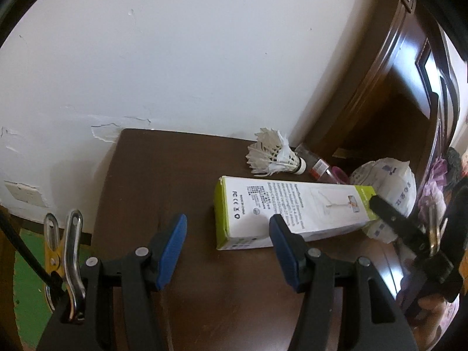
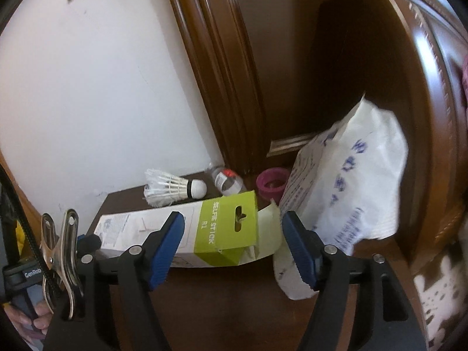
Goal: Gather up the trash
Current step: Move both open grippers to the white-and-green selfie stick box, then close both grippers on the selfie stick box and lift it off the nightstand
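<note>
A dark wooden table (image 1: pixel 181 175) set against a white wall (image 1: pixel 175 58) is seen from both wrist cameras, with a white-and-green selfie stick box (image 1: pixel 280 213) laid flat across its middle. In the left wrist view, the left gripper (image 1: pixel 228 251) is held above bare tabletop at 6 o'clock, its blue pads (image 1: pixel 172 251) spread apart with nothing between them; the box's green end is found just beyond, towards 1 o'clock. A feathered shuttlecock (image 1: pixel 275 155) is placed behind the box at 12 o'clock, and a small clear bottle (image 1: pixel 318 166) and a pink ring-shaped object (image 1: pixel 339 175) are seen to its right. A crumpled white printed bag (image 1: pixel 392 187) is slumped at 3 o'clock, beside dark wooden door trim (image 1: pixel 409 73). In the right wrist view, the right gripper (image 2: pixel 234 248) is held wide open, with the box's opened green hang-tab end (image 2: pixel 231 228) framed between its blue pads (image 2: pixel 298 251) but not pressed by them. The bag is seen just right of the flap, at 2 o'clock. Whether the bag touches the box cannot be told.
</note>
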A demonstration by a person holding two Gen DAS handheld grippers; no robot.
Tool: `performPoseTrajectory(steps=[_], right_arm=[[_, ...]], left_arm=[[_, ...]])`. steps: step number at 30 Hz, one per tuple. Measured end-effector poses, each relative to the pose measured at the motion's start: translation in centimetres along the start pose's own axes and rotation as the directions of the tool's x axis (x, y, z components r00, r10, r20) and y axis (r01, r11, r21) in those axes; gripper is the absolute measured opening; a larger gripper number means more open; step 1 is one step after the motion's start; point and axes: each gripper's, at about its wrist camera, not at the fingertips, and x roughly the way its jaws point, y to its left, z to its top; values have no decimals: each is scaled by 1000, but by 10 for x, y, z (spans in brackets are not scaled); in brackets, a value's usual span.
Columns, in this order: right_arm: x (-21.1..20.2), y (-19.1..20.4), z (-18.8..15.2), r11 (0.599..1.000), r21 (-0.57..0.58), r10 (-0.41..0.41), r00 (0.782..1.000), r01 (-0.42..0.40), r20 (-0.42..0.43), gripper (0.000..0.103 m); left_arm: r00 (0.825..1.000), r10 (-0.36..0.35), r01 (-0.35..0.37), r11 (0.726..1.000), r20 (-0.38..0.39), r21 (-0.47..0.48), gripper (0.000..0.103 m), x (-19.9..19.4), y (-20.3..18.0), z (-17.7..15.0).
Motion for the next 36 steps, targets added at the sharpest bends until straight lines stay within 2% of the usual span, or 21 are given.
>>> performPoseTrajectory(steps=[9,12,16,19,24,31,36], right_arm=[[14,1,-1,999,-38,1,1000,-2,-27,71],[18,3,0,999,-47,-2,1000,1,-28,71],[24,4,0,999,-24,21,999,-22,-41,71],[31,6,0,997,-2,81,994,-81,-71,71],[29,14,-4,996,-9,90,994,-91,-65,70],[17,29,-9,995,-67,74,996,-76,-40,70],[-2,34,-10,992,-51,116,993,-116,-11,70]], left_arm=[[999,27,-26,999,25,-20,63,5,9,11],[1000,-2,3,999,21,-42,64,10,13,13],[998,-58,58,998,8,-16,65,13,10,12],[989,-143,143,990,-36,-17,65,17,8,10],[991,-131,132,991,-25,31,65,12,2,5],[990,-141,141,990,-21,28,65,-3,6,-3],[989,-146,146,988,-1,47,65,-25,7,-12]])
